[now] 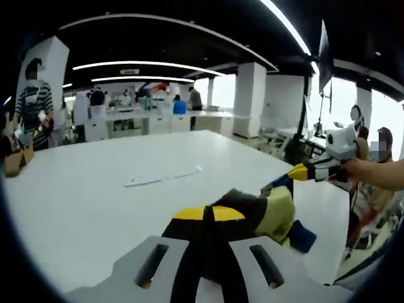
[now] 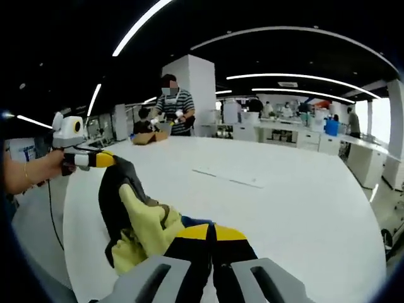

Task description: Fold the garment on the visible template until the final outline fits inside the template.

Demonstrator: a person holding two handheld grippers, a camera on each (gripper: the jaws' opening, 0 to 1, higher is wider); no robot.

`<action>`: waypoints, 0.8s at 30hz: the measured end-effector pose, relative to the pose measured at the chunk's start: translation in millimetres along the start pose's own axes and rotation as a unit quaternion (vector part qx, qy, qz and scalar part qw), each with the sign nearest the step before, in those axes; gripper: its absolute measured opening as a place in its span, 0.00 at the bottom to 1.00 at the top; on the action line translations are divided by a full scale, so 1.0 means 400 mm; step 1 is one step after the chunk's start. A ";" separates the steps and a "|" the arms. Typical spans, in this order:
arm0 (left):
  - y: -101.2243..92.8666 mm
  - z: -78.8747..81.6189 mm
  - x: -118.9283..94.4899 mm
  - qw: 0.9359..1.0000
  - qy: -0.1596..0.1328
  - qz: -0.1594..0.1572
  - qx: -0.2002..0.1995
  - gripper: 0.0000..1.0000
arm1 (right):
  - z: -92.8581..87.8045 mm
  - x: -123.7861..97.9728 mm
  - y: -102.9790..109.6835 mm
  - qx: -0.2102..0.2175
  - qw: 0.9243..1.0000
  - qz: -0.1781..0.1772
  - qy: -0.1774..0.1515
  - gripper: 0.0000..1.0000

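While both grippers are gripping cloth, the scene is reading as follows:

Left gripper (image 1: 205, 218): its yellow-tipped black jaws are closing together on a fold of the garment (image 1: 259, 214) in the left gripper view; in the right gripper view it (image 2: 113, 160) is entering from the left, held in a hand (image 2: 35, 173), pinching the garment's dark edge.

Right gripper (image 2: 211, 233): its jaws are pressing together on the garment (image 2: 136, 221) just ahead of them; in the left gripper view it (image 1: 297, 172) is coming in from the right, clamping a corner of cloth.

Garment: it is hanging bunched between the two grippers, lifted over the near edge of the table (image 1: 95, 196), showing pale yellow, black and a bit of blue.

Template: a thin white outline or strip (image 1: 162, 177) is lying flat on the table, well apart from the garment; whether this is the template, I cannot tell for certain. It is also showing at (image 2: 228, 177).

Table: it is spreading white and wide (image 2: 303, 208).

Background: a person in a striped shirt (image 2: 173, 107) is standing beyond the far edge of the table beside a brown box (image 2: 149, 137); others are working at distant benches.
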State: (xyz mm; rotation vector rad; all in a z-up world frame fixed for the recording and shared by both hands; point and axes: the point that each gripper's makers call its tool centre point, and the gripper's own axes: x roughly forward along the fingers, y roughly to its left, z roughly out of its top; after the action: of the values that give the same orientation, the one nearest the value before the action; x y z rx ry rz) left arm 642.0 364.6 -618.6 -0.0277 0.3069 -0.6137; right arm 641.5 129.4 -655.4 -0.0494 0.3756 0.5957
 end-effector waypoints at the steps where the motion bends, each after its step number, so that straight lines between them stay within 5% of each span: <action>1: 0.006 0.006 -0.001 1.000 -0.005 0.001 -0.009 0.00 | 0.005 -0.001 -0.005 0.002 1.000 -0.003 -0.002 0.00; 7: 0.038 0.037 -0.001 0.999 -0.022 0.016 -0.019 0.00 | 0.045 -0.004 -0.049 0.010 1.000 -0.025 -0.016 0.00; 17: 0.126 0.017 0.050 0.998 -0.012 0.044 -0.045 0.00 | 0.043 0.050 -0.147 0.039 0.996 -0.079 -0.013 0.00; 20: 0.175 0.002 0.068 0.996 0.002 0.080 -0.036 0.00 | 0.046 0.073 -0.171 0.045 0.994 -0.097 -0.014 0.00; 24: 0.204 -0.015 0.105 0.994 0.001 0.083 -0.073 0.00 | 0.047 0.121 -0.197 0.060 0.992 -0.113 -0.016 0.00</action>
State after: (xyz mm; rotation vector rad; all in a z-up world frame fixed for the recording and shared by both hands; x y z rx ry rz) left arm 718.6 408.1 -645.4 -0.1403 0.3523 -0.4258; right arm 728.3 93.1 -660.1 0.0327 0.3676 0.3496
